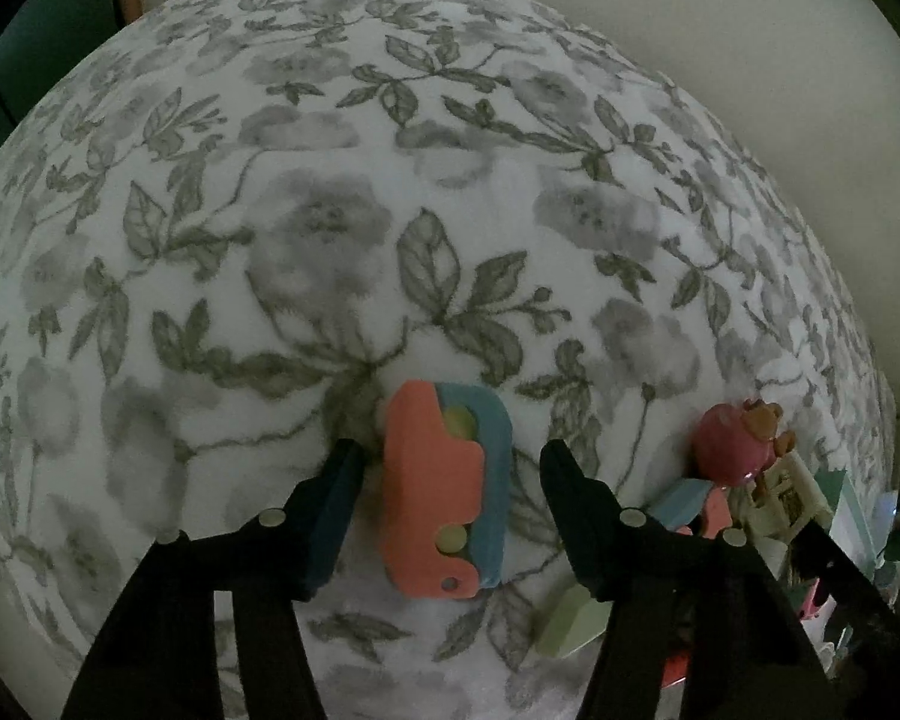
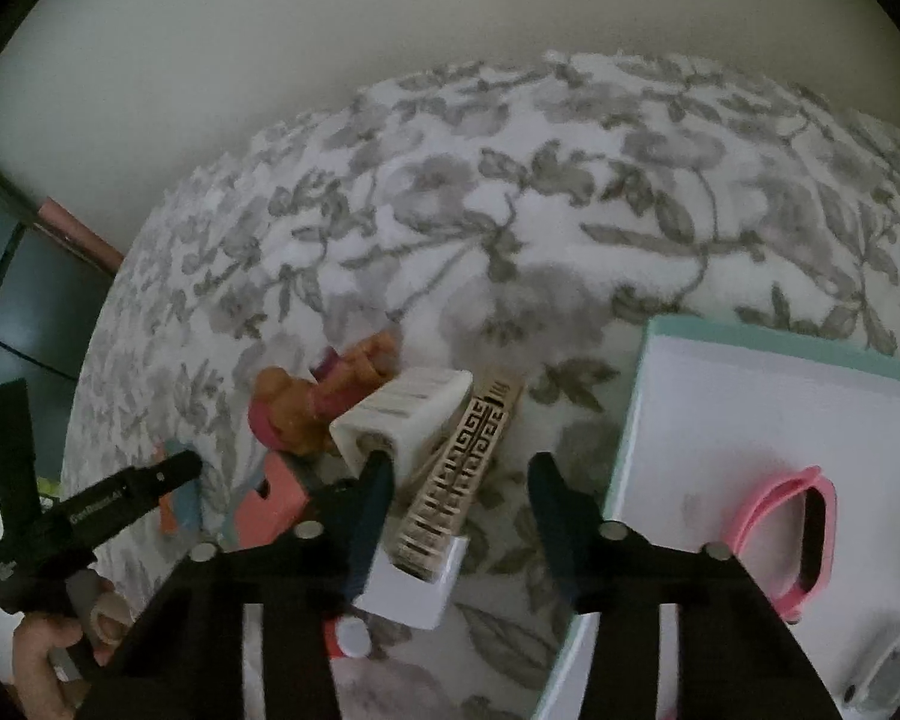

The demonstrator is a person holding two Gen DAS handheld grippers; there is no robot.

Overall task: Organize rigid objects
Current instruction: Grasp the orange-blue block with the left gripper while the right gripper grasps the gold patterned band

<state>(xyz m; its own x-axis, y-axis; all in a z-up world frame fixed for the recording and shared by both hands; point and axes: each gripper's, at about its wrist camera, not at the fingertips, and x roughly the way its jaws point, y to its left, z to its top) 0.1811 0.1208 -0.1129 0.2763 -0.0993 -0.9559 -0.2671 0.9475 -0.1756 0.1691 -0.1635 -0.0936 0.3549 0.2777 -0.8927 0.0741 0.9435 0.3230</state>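
A floral-printed bedspread (image 1: 342, 192) in grey and white covers the bed and carries everything; a pale wall (image 2: 270, 60) rises behind it; at the right of the right wrist view lies a white tray with a mint-green rim (image 2: 780, 336), holding a pink wristband (image 2: 810, 540) and, at the lower right edge, a small grey device (image 2: 888, 672) too blurred to name. The left hand-held gripper (image 1: 450, 480) stands partly open over a coral-and-blue toy block with yellow pegs (image 1: 444, 492); the block lies on the bedspread between the fingers with a gap on each side, so nothing is held. The right hand-held gripper (image 2: 459, 498) is also partly open, straddling a slim beige fretwork piece (image 2: 456, 480) that stands in a white holder (image 2: 414, 588); its left finger lies close to the piece, but whether it touches I cannot tell. Just beside these sit a white slatted box (image 2: 408, 414), a pink-and-orange bear figure (image 2: 294, 414), and a second coral block (image 2: 276, 504). A person's hand (image 2: 48, 654) grips the left tool's handle.
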